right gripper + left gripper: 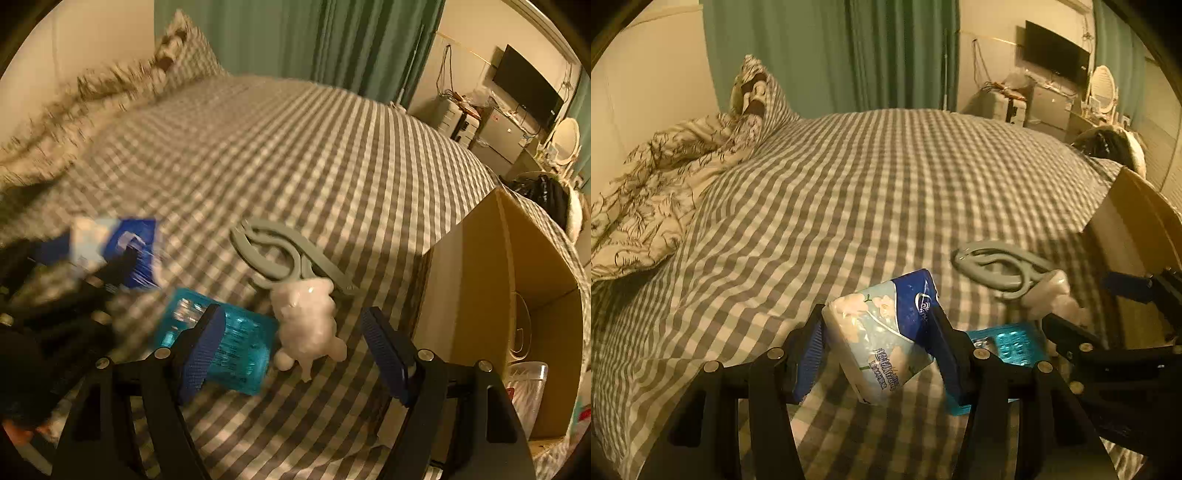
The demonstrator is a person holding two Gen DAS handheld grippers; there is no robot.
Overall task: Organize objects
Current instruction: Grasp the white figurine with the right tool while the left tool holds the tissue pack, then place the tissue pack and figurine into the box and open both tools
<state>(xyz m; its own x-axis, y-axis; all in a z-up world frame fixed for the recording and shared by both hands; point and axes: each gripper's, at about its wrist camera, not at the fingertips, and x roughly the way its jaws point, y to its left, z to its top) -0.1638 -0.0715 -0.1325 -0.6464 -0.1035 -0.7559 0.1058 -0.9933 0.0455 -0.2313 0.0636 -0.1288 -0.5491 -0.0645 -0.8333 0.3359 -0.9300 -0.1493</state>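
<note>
left gripper [879, 332]: jaws clamped on tissue pack [882, 328], off the bed [886, 184] | right gripper [295, 347]: jaws spread, empty, over white toy [306, 321]

— Where does the left wrist view sit?

— Low and close over the near edge of the checked bed [886, 177], looking forward and downward along the left gripper [877, 332] toward the green curtains [831, 51] and the television [1056, 55] at far right.

— And the right wrist view?

— Just to the right of it, tilted down more steeply over the right gripper [295, 343], with the cardboard box [480, 277] close on its right.

— What do they share?

— The bed, curtains [332, 37], television [528, 88], the grey hanger [997, 266] [288, 254] and the teal pack [1008, 343] [229, 347]. Each view also catches the other gripper at its edge.
</note>
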